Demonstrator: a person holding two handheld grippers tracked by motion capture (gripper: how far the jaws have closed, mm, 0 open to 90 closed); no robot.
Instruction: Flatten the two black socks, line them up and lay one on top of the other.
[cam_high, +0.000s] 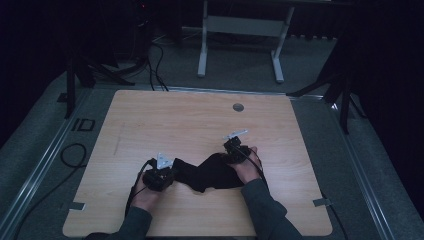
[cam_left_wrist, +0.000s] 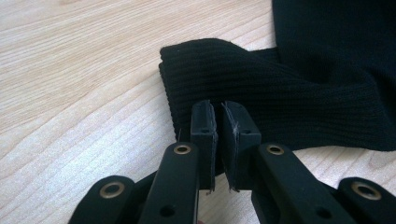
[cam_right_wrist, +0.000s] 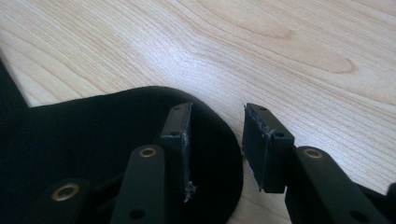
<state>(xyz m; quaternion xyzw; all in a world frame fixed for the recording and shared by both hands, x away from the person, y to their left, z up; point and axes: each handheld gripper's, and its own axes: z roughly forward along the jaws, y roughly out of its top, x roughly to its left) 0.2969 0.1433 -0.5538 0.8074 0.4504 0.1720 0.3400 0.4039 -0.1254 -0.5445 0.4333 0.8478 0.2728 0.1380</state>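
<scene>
A black knitted garment (cam_high: 210, 172) lies crumpled on the wooden table (cam_high: 175, 120) between the two hands, near the front edge. My left gripper (cam_high: 172, 170) is at the garment's left end. In the left gripper view its jaws (cam_left_wrist: 218, 116) stand almost together, pinching the lower edge of the ribbed cuff (cam_left_wrist: 289, 93). My right gripper (cam_high: 231, 150) is at the garment's right end. Its jaws (cam_right_wrist: 217, 126) are apart, one over the rounded black edge of the cloth (cam_right_wrist: 93, 140) and the other over bare wood, and neither pad presses on anything.
A round grey grommet (cam_high: 238, 107) sits in the table near its far edge. A white desk frame (cam_high: 240, 30) and dark stand legs (cam_high: 345, 95) are on the floor behind. A cable (cam_high: 75, 155) loops on the floor at the left.
</scene>
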